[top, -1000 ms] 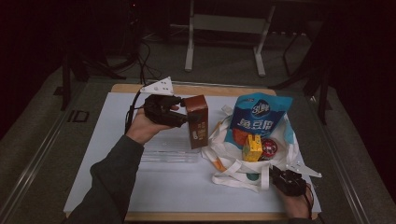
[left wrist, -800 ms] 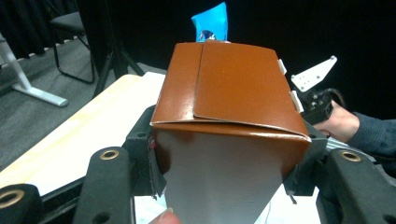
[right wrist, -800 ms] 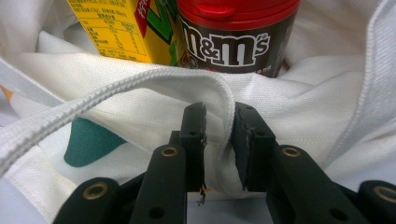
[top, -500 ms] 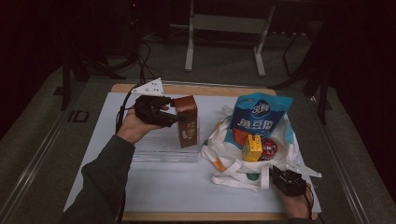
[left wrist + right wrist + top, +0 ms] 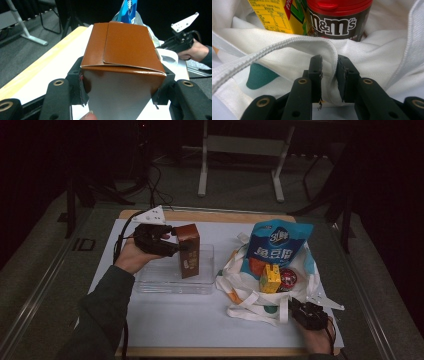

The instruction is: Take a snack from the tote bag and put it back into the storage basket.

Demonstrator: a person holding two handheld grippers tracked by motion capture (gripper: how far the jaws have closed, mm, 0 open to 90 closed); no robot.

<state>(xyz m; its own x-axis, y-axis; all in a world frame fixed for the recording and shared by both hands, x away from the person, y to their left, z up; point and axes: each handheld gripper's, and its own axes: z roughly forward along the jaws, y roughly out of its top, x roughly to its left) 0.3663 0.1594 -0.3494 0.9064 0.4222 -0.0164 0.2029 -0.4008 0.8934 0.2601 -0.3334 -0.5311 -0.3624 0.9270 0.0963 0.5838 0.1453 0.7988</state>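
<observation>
Carton point(image 5: 189, 250), brown, upright: clamped between the jaws of the left hand-held gripper point(image 5: 176, 246), one jaw on each side wall near the folded top. It stands ahead of that hand-held gripper, inside a clear plastic tray point(image 5: 150, 280) that lies under and in front of it on the white-covered table point(image 5: 165, 315). In the left gripper view the carton's top point(image 5: 125, 45) slopes away beyond the jaws.

Tote bag point(image 5: 260, 292), white cloth with orange and green patches: lies just ahead of the right hand-held gripper point(image 5: 296, 307), slumped open. The jaws of the right hand-held gripper point(image 5: 329, 72) stand narrow, pinching a fold of the bag's corded strap point(image 5: 294, 43) between them.

Contents, all beyond the right hand-held gripper:
- yellow drink carton point(image 5: 270, 279), nearest
- M&M's tub point(image 5: 337, 17) with red lid, touching the yellow carton's side
- blue snack pouch point(image 5: 276, 242), farthest, leaning upright out of the bag
</observation>
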